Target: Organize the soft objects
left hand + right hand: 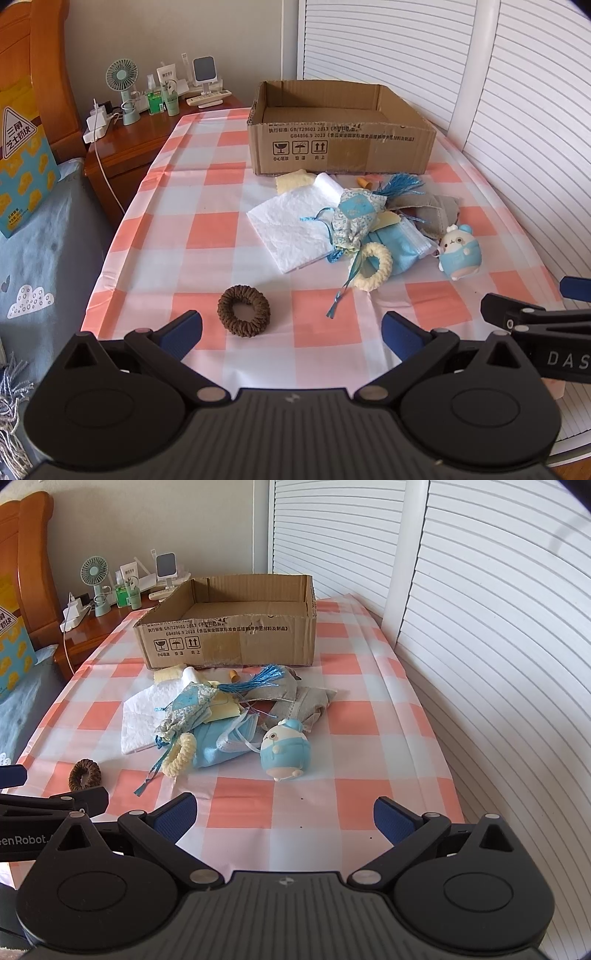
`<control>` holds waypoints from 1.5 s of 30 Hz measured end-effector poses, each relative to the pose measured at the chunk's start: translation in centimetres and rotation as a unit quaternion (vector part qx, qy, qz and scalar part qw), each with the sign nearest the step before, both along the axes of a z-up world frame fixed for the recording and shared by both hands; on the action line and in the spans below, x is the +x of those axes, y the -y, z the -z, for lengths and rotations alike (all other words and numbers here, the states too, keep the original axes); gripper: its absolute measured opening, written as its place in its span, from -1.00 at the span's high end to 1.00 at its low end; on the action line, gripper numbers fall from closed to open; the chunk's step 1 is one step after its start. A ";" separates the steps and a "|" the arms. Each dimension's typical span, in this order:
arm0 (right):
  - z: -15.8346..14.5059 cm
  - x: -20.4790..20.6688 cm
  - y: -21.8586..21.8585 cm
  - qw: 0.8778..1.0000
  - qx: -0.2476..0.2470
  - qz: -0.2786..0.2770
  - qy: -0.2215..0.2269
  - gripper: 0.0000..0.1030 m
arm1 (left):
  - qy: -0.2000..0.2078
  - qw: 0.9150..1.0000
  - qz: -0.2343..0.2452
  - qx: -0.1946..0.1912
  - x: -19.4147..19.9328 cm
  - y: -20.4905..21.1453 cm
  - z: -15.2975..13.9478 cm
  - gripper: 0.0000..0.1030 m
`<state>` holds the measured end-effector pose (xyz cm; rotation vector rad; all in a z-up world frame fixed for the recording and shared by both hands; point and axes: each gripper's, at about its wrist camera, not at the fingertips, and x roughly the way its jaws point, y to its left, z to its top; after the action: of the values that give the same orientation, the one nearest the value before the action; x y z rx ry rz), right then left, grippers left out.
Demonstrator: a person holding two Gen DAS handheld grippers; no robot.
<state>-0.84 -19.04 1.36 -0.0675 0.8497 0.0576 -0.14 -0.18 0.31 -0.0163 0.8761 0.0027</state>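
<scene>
A pile of soft things lies mid-table before an open cardboard box [340,144] [229,635]: a white tissue [291,229] [142,716], a blue patterned pouch [354,218] [184,709] with a tassel, a blue face mask [402,243] [218,746], a cream scrunchie [375,267] [179,755], grey cloth [428,208] [306,701] and a blue-white plush [460,253] [284,749]. A brown scrunchie [243,312] [85,773] lies apart, near my left gripper [291,334], which is open and holds nothing. My right gripper [284,816] is open too, short of the plush.
The table wears a pink and white checked cloth [207,229] [362,716]. White louvred doors [498,627] run along the right. A wooden nightstand [125,147] with a fan, bottles and a charger stands at the left, beside a bed [40,236].
</scene>
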 end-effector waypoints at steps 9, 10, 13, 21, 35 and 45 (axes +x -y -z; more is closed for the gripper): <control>-0.1 0.0 0.0 1.000 0.000 0.000 0.001 -1.00 | 0.003 1.000 0.001 0.003 0.2 0.0 -0.2 -0.99; -0.1 0.0 0.0 1.000 0.000 0.000 0.002 -1.00 | 0.003 1.000 0.001 0.003 0.2 0.0 -0.3 -0.99; -0.1 0.0 0.0 1.000 0.000 0.000 0.002 -1.00 | 0.004 1.000 0.001 0.003 0.2 0.0 -0.2 -0.99; -0.2 -0.1 0.0 1.000 0.001 -0.002 0.004 -1.00 | 0.005 1.000 0.002 0.004 0.1 0.0 -0.2 -0.99; -0.3 -0.1 0.0 1.000 0.002 -0.002 0.005 -1.00 | 0.008 1.000 0.004 0.009 0.1 0.1 -0.2 -0.99; -0.4 0.0 -0.1 1.000 0.000 -0.007 0.009 -1.00 | 0.013 1.000 0.012 0.014 0.2 0.1 -0.2 -0.99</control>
<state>-0.81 -18.95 1.80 -0.0736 0.8303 0.0691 0.05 -0.27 0.54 0.0201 0.8506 -0.0086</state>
